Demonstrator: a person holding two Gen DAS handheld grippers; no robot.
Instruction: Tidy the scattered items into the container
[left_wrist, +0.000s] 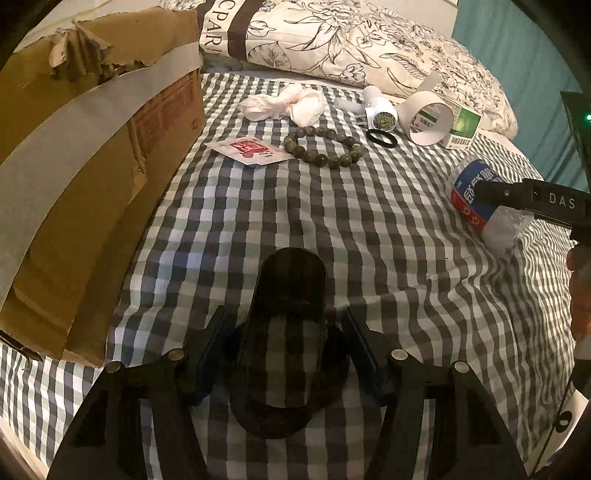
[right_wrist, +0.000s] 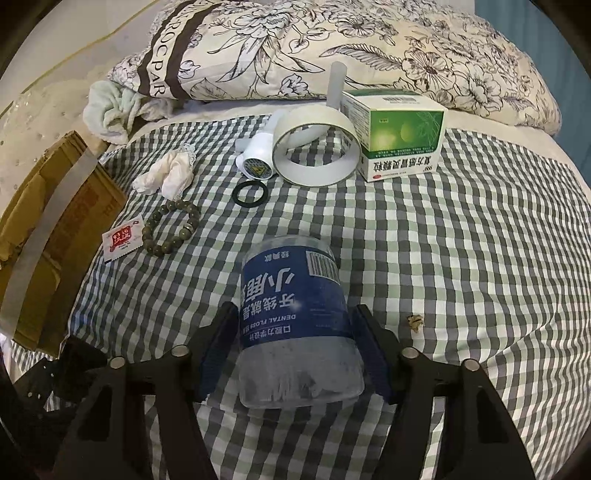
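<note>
Barely started, judging by how much lies loose on the checked sheet. My left gripper (left_wrist: 282, 350) straddles a dark see-through curved piece (left_wrist: 284, 332) at the near edge; pads sit beside it, and I can't tell if they press on it. My right gripper (right_wrist: 295, 354) brackets the dental floss jar (right_wrist: 295, 325), which lies on its side on the sheet; a sliver of gap shows at each pad, so I read it as not yet clamped.

The cardboard box (left_wrist: 92, 166) sits on the left (its inside is out of view, so I can't say what's already in).

Left to move, all at the far side:
- red sachet (left_wrist: 249, 151)
- bead bracelet (left_wrist: 323, 146)
- white cloth (left_wrist: 284, 105)
- black ring (left_wrist: 382, 139)
- white plug (left_wrist: 380, 110)
- tape roll (left_wrist: 430, 118)
- green medicine box (left_wrist: 463, 129)

That's 7, plus the 2 at my grippers.
</note>
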